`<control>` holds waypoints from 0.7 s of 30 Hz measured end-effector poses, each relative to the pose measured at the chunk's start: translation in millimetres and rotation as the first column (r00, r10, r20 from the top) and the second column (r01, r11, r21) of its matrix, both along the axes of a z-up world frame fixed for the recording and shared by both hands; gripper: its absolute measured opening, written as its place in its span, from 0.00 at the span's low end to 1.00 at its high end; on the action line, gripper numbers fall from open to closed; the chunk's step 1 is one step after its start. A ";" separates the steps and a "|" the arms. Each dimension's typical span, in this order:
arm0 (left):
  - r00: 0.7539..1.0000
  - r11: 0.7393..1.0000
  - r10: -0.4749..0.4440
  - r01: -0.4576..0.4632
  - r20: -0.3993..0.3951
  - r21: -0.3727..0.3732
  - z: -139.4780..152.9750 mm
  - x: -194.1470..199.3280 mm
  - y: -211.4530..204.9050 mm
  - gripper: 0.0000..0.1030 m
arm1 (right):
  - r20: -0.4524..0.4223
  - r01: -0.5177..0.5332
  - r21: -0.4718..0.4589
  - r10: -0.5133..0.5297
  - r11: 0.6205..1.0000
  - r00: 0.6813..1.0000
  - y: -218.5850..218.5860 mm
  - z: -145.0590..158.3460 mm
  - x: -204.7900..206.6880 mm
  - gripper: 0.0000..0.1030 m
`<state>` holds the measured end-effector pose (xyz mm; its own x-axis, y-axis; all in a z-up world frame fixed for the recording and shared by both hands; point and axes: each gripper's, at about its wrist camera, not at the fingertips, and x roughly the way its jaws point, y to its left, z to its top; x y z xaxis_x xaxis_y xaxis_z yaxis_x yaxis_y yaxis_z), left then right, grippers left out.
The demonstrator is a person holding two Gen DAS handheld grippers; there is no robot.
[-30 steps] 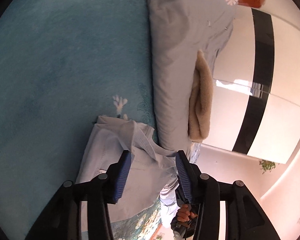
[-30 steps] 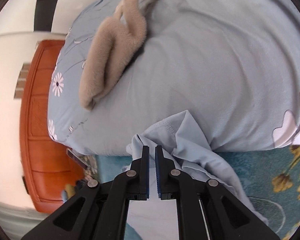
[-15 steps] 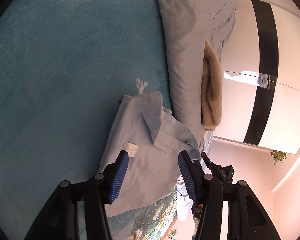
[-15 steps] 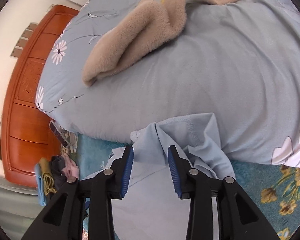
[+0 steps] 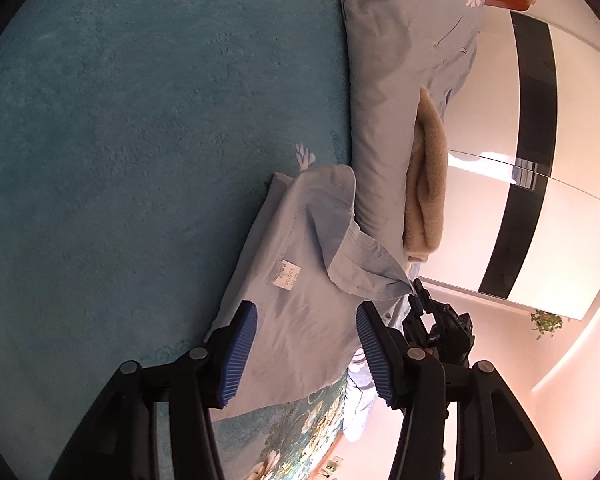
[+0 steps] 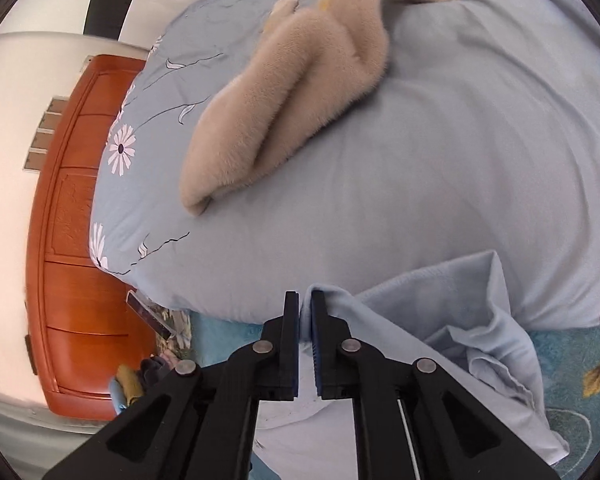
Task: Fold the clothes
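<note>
Light blue shirt (image 5: 296, 248), spread partly flat on a teal bedspread (image 5: 140, 140), lying just beside a plump pale blue quilt (image 5: 380, 120) and touching its edge. On the shirt, a small white label (image 5: 286, 276) facing up, with one flap of cloth turned back over the body and drawn out to a point at the right.

Left gripper (image 5: 305, 309) spread wide, hovering over the lower part of the shirt, pinching nothing, pads clear of the cloth.

Right gripper (image 6: 305, 298) nearly pressed together, jaws closing on the drawn-out corner of the shirt, with the cloth edge between them as far as the left wrist view tells.

On top of the quilt, well apart from the shirt, a tan fleece (image 6: 292, 92).

Likely handling: thin, light, limp cloth, with no stiffness and no risk of breaking. Sags and wrinkles wherever unsupported, so best taken at hems, corners or seams, where the doubled cloth gives the pads something to bite. Probably not slippery against ribbed pads, yet prone to dragging on the fuzzy bedspread. Best carried with two well-separated holds to keep an edge straight while folding.
</note>
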<state>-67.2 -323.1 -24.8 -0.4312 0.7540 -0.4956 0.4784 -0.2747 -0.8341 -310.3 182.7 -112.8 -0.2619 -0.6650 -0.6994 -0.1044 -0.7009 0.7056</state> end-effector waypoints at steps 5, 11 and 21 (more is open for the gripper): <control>1.000 1.000 0.010 -0.010 -0.003 -0.015 1.6 1.9 -5.3 0.54 | -0.086 -0.076 0.037 0.079 0.996 0.993 4.9 17.0 5.1 0.32; 1.000 1.000 0.012 -0.012 0.008 -0.012 -1.9 7.4 -6.0 0.54 | -0.106 -0.165 0.254 0.197 0.953 0.975 10.3 14.6 20.7 0.32; 1.000 1.000 0.002 -0.001 0.026 -0.024 0.2 14.1 -1.9 0.54 | -0.108 -0.203 0.406 0.268 0.891 0.957 -27.8 0.7 16.2 0.28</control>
<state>-53.1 -325.0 -24.6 -0.4190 0.7413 -0.5244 0.5006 -0.2932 -0.8145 -294.1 154.9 -112.1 -0.2593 -0.4060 -0.8763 0.1876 -0.9113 0.3666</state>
